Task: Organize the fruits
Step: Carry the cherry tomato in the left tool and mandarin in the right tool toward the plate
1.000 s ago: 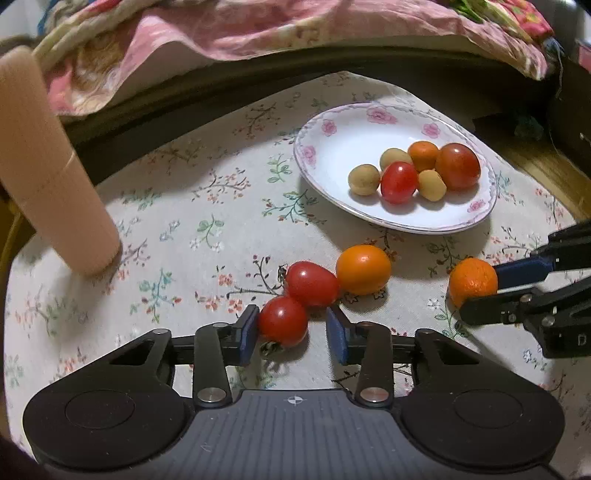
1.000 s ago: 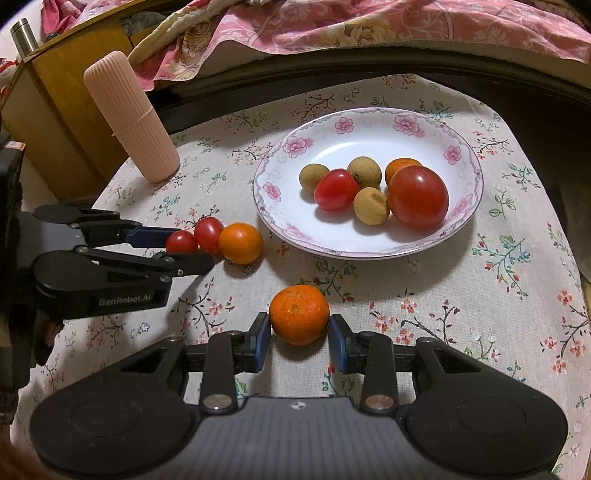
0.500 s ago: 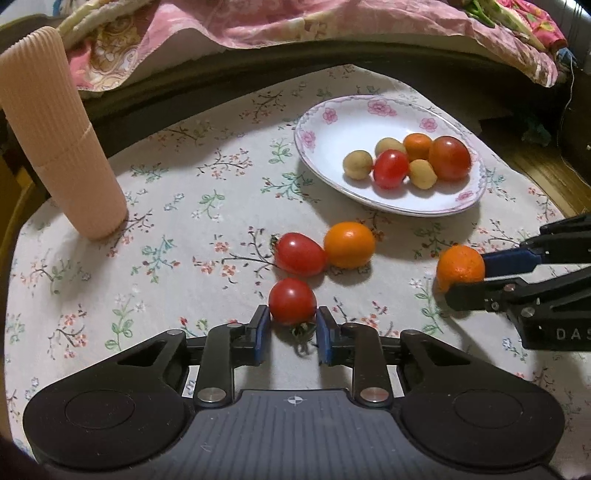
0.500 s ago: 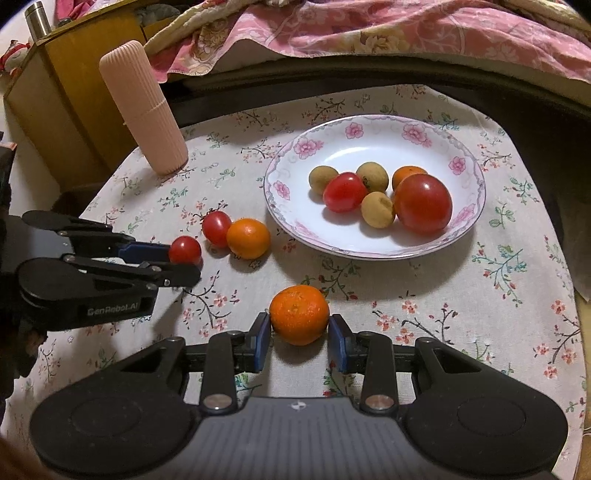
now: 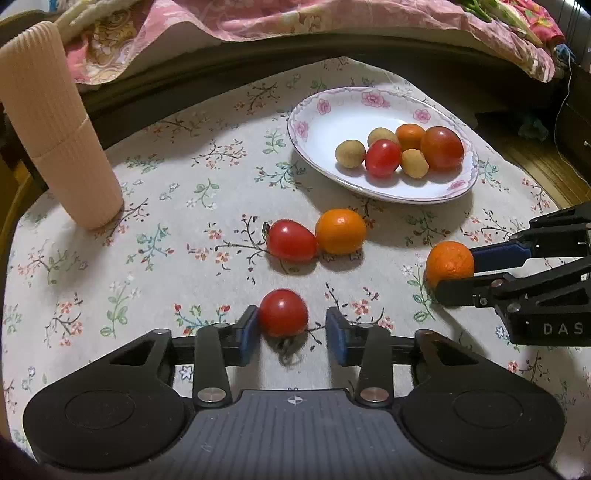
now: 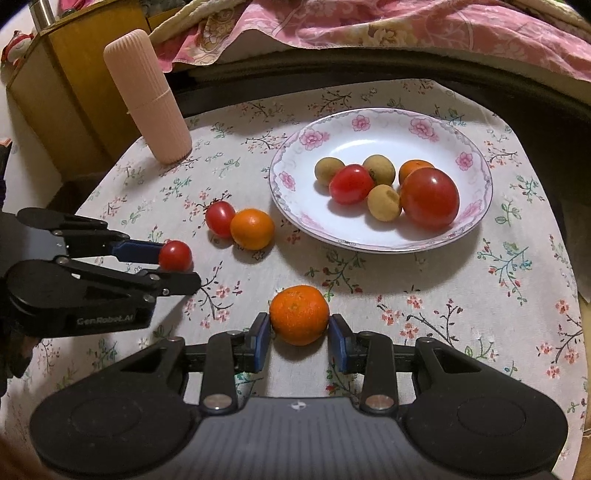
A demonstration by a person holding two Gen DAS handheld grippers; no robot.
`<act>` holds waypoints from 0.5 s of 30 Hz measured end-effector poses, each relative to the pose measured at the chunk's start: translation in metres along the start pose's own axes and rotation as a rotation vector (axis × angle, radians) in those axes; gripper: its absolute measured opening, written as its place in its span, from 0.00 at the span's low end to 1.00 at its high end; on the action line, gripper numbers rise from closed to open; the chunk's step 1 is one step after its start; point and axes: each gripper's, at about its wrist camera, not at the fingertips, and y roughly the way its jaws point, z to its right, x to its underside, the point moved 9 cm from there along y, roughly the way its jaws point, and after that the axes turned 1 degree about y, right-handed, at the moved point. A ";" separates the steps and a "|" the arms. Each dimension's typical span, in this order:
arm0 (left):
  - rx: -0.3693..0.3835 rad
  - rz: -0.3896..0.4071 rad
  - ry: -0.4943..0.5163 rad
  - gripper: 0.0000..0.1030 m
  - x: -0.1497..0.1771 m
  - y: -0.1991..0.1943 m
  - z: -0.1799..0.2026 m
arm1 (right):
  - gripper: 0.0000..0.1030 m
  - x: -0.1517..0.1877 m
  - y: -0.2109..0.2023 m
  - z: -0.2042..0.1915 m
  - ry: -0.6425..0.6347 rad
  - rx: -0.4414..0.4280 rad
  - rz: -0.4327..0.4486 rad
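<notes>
The left gripper (image 5: 291, 328) has opened since half a second ago: its left pad (image 5: 248, 332) touches the cherry tomato (image 5: 283, 312), while the right pad stands clear of it, so the fruit is released and sits on the tablecloth (image 5: 166, 229), near and in front of the plate (image 5: 306, 122). A second back this gripper was among the loose fruits; the tomato has been drawn away from them. I judge the regrasp or lift to the plate is yet to come.

Right of it, the right gripper (image 6: 299, 334) remains clenched on the mandarin (image 6: 299, 314), in front of the plate and unmoved.

Between grippers and plate lie an oval tomato (image 5: 291, 240) and a small orange (image 5: 340, 231), touching. The plate holds six fruits. Far left of the plate stands a ribbed pink tube (image 5: 55, 129); behind the plate hangs a pink quilt (image 6: 369, 26).
</notes>
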 end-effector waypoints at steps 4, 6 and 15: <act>-0.002 0.002 0.000 0.50 -0.003 0.002 0.001 | 0.37 0.000 0.002 0.000 0.003 0.001 -0.004; -0.007 0.004 0.000 0.54 -0.002 0.003 0.000 | 0.37 0.000 0.002 0.001 0.004 0.003 -0.002; -0.028 0.002 -0.006 0.54 -0.001 0.002 0.000 | 0.37 -0.002 0.003 0.001 0.008 0.004 0.001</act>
